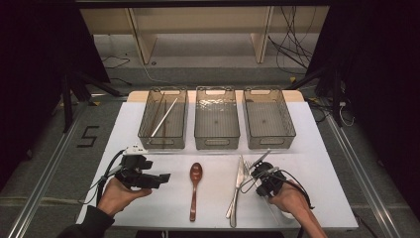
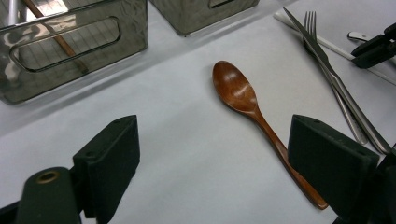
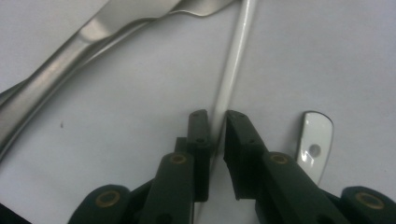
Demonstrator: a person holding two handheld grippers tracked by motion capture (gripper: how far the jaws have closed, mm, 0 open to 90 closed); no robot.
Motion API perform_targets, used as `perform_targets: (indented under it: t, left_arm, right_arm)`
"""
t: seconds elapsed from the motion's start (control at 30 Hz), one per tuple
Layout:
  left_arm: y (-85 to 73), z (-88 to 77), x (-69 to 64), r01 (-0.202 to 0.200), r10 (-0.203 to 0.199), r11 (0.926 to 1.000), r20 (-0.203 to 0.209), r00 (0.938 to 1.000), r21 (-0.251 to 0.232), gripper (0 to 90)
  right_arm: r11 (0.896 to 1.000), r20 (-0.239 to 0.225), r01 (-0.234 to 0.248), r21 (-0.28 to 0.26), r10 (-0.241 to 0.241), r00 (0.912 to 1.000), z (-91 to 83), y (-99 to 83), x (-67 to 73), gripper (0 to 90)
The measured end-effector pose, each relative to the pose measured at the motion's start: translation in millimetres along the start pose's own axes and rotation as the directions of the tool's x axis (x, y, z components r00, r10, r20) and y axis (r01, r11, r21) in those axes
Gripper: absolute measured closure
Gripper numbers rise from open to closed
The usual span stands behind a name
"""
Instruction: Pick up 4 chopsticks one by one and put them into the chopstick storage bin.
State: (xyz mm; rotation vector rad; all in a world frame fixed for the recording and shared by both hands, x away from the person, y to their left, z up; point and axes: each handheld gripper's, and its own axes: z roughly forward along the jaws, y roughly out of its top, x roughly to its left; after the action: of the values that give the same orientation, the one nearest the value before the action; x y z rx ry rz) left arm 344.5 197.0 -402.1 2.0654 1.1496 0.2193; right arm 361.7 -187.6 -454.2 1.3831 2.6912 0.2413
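Between the right gripper's [image 3: 217,135] two black jaws runs a thin white chopstick [image 3: 232,65], and the jaws have drawn in close on either side of it: pinching it or a hair short of that, I judge (the gap beside each pad is too narrow to read for sure). A second white piece with a small hole [image 3: 315,142] lies just beside the right-hand jaw, flat on the white table [image 3: 327,56]. Slightly farther off, a steel fork and knife [image 3: 84,46] lie side by side, near the chopstick but apart from it where the jaws sit.

To do this pickup well, the squeeze should finish square on the stick before any lift, since a smooth round rod could roll or swivel out of a lopsided grip. Lifting straight up and slowly would keep its far end from dragging across the fork and knife.

Over on the person's left, the left gripper [image 2: 212,154] stands spread wide and holds nothing, low over the table, with a brown wooden spoon [image 2: 243,98] lying ahead of it.

At the far edge stand three clear bins in a row; the left bin [image 1: 163,119] holds a light-coloured stick leaning inside, which is probably where this chopstick belongs. Carrying it level, then lowering it in lengthwise, should avoid catching the rim.
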Motion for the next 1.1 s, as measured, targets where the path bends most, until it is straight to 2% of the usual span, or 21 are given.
perform_targets:
  t: [0.07, 0.27, 0.67, 0.87, 1.1]
  left_arm:
    - [0.3, -0.6, -0.2, 0.001, -0.001, 1.0000, 0.000, 1.0000, 0.000, 16.5]
    - [0.0, 1.4, -0.4, -0.004, 0.004, 0.9999, 0.000, 1.0000, 0.011, 16.5]
    - [0.0, 2.2, -1.2, -0.011, 0.011, 0.9998, 0.005, 0.9999, 0.014, 16.6]
    - [-0.3, 3.0, -0.5, -0.009, 0.009, 0.9998, 0.011, 0.9999, 0.018, 16.6]
    - [-0.5, 1.8, 0.6, -0.004, 0.004, 0.9999, 0.010, 0.9999, 0.012, 16.6]
  right_arm:
    - [1.000, 0.003, -0.014, 0.003, 0.014, 0.9999, -0.5, -1.2, -3.0, 83.4]
    - [1.000, 0.026, -0.012, 0.004, 0.012, 0.9996, -1.1, -4.3, -6.4, 85.1]
    - [1.000, 0.012, -0.007, -0.013, 0.007, 0.9999, -2.9, -7.5, -11.3, 85.8]
    - [0.999, -0.018, -0.025, -0.036, 0.024, 0.9995, -6.3, -9.3, -15.9, 85.8]
    - [0.998, -0.010, -0.031, -0.055, 0.031, 0.9995, -9.7, -10.8, -16.4, 85.8]
